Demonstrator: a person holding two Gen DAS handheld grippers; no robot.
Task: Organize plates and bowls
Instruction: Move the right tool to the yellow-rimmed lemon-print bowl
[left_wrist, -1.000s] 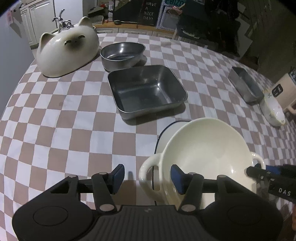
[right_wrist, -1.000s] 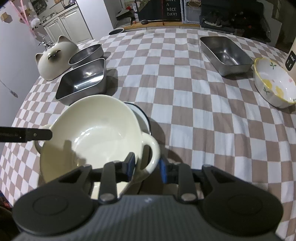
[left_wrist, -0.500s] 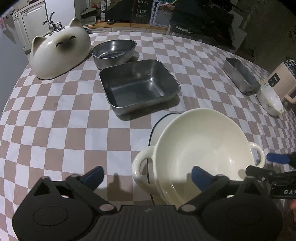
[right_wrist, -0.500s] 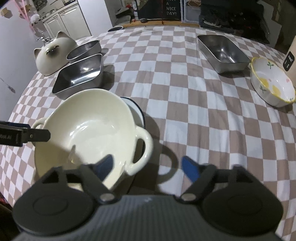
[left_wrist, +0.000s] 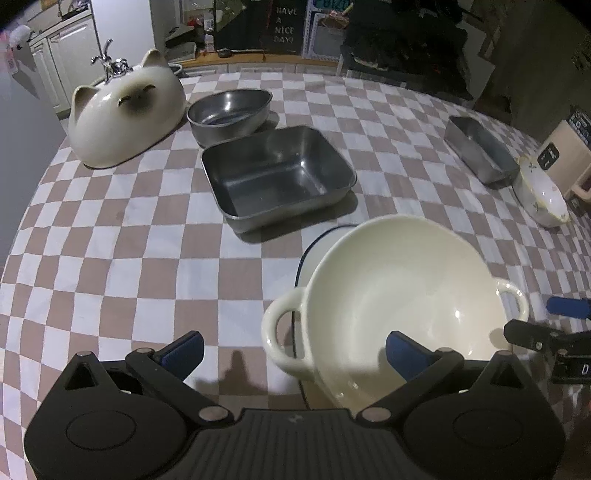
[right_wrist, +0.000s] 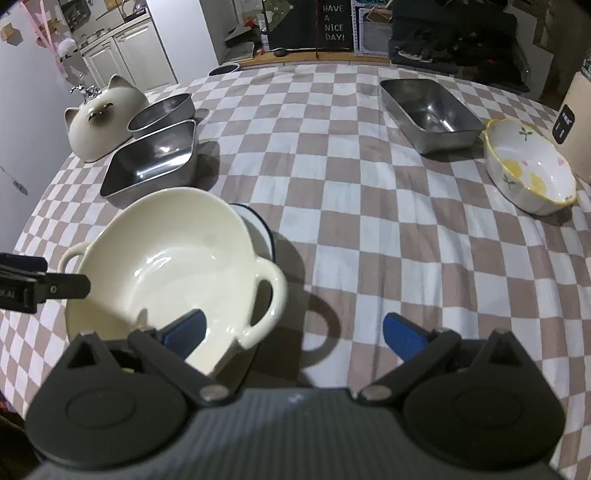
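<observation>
My left gripper (left_wrist: 293, 350): jaws spread wide, holding nothing.
My right gripper (right_wrist: 293, 330): jaws apart, empty.
Cream two-handled bowl (left_wrist: 402, 295): resting tilted in a blue-rimmed white dish (right_wrist: 258, 229) on the checkered tablecloth (right_wrist: 351, 184).

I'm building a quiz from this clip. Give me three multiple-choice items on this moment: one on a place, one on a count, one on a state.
1. Where does the cream two-handled bowl sit?
A. inside the square steel pan
B. on a blue-rimmed white dish
C. under the cat-shaped dish

2. How many bare steel containers are on the checked tablecloth?
A. one
B. five
C. three

3. How are the two hand-held grippers?
A. both open
B. both clamped on the handles
C. only the left open

Answers:
1 B, the blue-rimmed white dish peeks out beneath it.
2 C, oval steel bowl, square steel pan, rectangular steel pan.
3 A, left hand-held gripper and right hand-held gripper fingers are spread, holding nothing.
</observation>
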